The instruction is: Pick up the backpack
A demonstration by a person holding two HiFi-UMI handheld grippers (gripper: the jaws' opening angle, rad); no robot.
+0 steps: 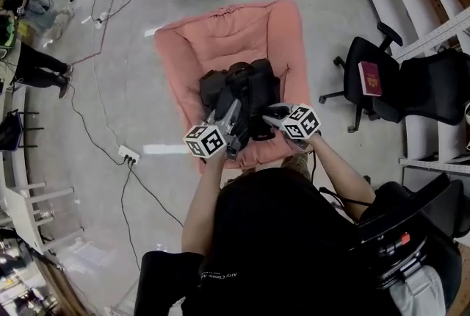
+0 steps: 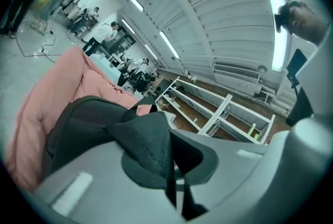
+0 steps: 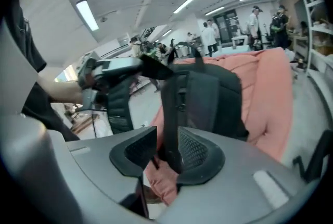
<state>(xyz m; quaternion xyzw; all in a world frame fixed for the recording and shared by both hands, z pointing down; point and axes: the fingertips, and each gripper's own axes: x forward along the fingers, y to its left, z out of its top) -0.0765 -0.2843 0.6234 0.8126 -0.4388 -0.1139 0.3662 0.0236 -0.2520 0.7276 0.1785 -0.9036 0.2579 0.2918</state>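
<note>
Where the backpack lies: backpack (image 1: 242,94), black, on the near half of a pink cushion (image 1: 220,28) on the concrete floor (image 1: 132,50); straight ahead of the person, under both grippers.
Long axis: judged to run away from the person along the cushion; the pack is bunched, so this is uncertain.
Left gripper (image 2: 169,161): clenched, jaws together on a fold of black webbing (image 2: 148,132) at the pack's near-left end.
Right gripper (image 3: 166,152): released, jaws apart; a shoulder strap (image 3: 170,108) stands upright between them, close against the right-hand pad, with a clear gap to the other pad.
Bearing from right gripper: strap already inside the jaws; bulk of the pack ahead and slightly right, cushion beyond it.
Nearer hand: both at the pack's near end; the left has a hold, the right has none yet.
Deciding relation: the strap runs across the jaws' closing line, so closing should catch it.
Risk, judged: the strap sits off-centre and may slip the pads as the pack rises.
</note>
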